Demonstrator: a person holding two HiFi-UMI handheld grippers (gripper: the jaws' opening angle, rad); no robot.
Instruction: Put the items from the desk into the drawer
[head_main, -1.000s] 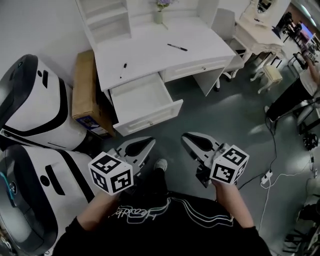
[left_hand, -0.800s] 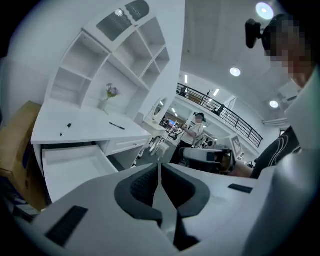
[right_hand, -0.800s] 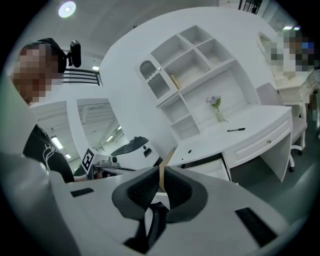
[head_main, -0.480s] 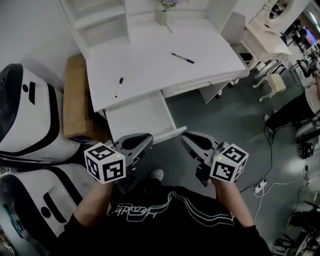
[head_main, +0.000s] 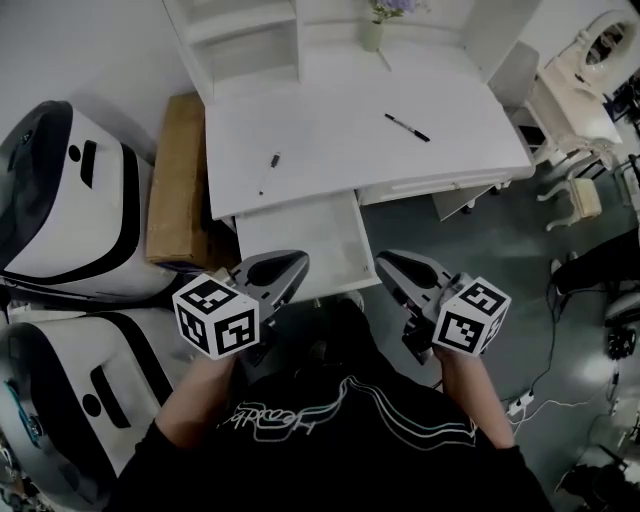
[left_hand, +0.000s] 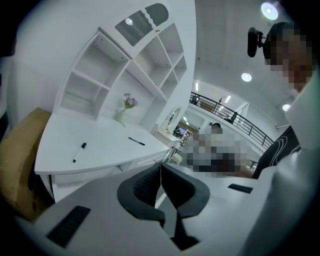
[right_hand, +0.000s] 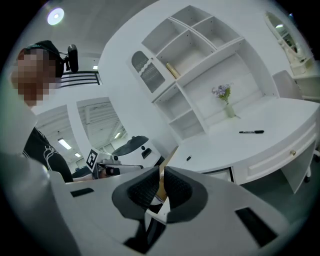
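Observation:
A white desk (head_main: 340, 140) stands ahead with its left drawer (head_main: 300, 240) pulled out. A black marker (head_main: 407, 127) lies on the desktop's right part and a smaller pen (head_main: 272, 164) on its left part; both also show as the marker (right_hand: 251, 132) and the pen (left_hand: 79, 151). My left gripper (head_main: 285, 268) hovers shut over the drawer's near edge. The right gripper (head_main: 392, 268) hangs shut just right of the drawer. Neither holds anything.
A small vase of flowers (head_main: 374, 28) stands at the desk's back by white shelves (head_main: 250, 45). A cardboard box (head_main: 178, 180) leans left of the desk, beside large white-and-black machines (head_main: 70, 210). A white chair (head_main: 580, 190) and vanity sit far right.
The view has closed in on the desk. Both grippers now sit at the open drawer's near edge, still shut and holding nothing.

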